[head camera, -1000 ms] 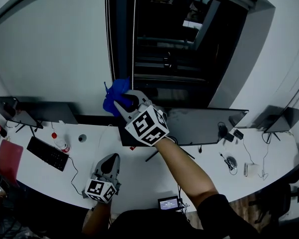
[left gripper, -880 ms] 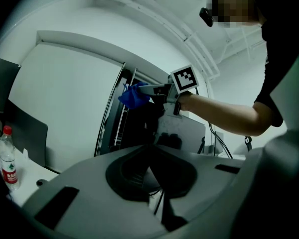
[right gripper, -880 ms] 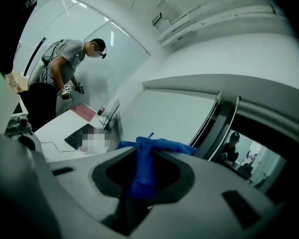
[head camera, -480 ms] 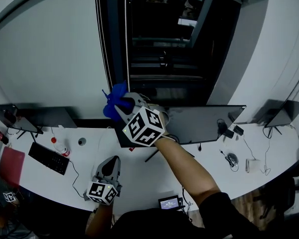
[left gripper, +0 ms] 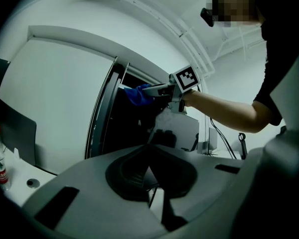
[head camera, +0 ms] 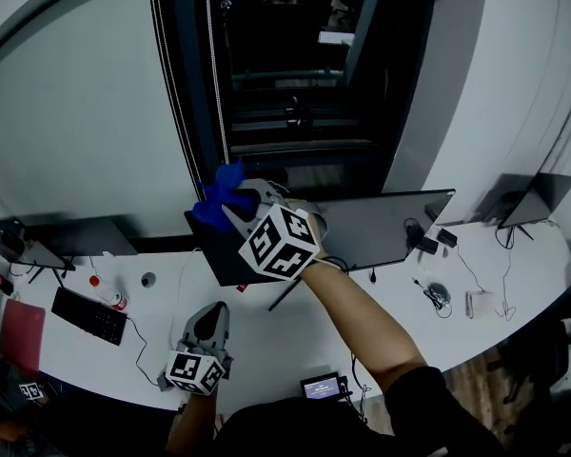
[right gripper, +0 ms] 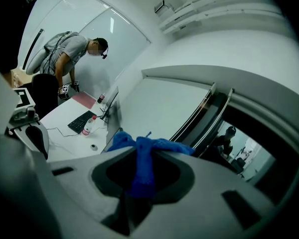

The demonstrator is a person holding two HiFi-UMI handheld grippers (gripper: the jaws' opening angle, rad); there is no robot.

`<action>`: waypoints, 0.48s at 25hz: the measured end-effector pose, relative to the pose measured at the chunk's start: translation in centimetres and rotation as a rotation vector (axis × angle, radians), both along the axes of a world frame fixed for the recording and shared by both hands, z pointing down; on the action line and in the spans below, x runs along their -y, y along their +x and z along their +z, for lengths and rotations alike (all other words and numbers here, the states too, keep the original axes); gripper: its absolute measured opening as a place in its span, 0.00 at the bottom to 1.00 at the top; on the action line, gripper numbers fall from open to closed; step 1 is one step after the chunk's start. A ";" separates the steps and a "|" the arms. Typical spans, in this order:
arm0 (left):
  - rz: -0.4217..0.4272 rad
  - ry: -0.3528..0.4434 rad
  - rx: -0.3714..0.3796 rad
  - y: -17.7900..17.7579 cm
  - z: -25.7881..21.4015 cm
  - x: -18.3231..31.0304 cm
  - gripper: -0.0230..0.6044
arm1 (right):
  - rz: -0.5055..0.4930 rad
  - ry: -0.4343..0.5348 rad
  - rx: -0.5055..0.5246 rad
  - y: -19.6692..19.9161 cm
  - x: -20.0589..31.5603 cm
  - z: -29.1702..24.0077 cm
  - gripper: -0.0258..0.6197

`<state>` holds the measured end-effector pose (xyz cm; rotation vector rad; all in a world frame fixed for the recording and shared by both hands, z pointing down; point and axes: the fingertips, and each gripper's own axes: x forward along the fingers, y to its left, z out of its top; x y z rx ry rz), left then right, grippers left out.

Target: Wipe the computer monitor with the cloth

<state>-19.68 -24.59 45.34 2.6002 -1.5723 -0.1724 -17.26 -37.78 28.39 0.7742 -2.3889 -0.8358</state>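
blue cloth point(head camera: 212, 196) is clamped in right claw point(head camera: 230, 201) at monitor point(head camera: 362, 228) top-left corner; left claw point(head camera: 213, 310) is held closed, empty, over desk point(head camera: 266, 343) front edge.

Right hand-held gripper point(right gripper: 141, 156) has both jaws closed on a blue cloth point(right gripper: 148, 145), which hangs as a strip between them and bunches out over their tips. Left of the cloth and farther off: a dark monitor point(right gripper: 112, 119) seen edge-on, and a white worktop point(right gripper: 60, 117) with a black keyboard point(right gripper: 81, 122), a bottle point(right gripper: 88, 129) and a red pad point(right gripper: 84, 99), with a person point(right gripper: 65, 54) in a grey top bending over its far end. Right of the cloth is a dark window point(right gripper: 239, 148) in a black frame.
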 end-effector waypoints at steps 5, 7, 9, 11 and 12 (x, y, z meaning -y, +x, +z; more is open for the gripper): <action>0.017 -0.004 0.001 1.1 -0.1 0.1 0.03 | 0.027 0.000 -0.007 2.2 0.3 0.0 0.17; 0.025 -0.005 0.003 1.5 -0.1 0.2 0.03 | 0.037 0.000 -0.013 3.0 0.4 0.0 0.17; 0.033 -0.006 0.007 1.8 0.0 0.3 0.03 | 0.045 -0.004 -0.015 3.8 0.5 0.0 0.17; 0.041 -0.006 0.011 2.2 0.0 0.5 0.03 | 0.051 -0.013 -0.013 4.5 0.6 0.0 0.17; 0.044 -0.005 0.012 2.4 -0.1 0.5 0.03 | 0.055 -0.017 -0.013 4.9 0.7 0.0 0.17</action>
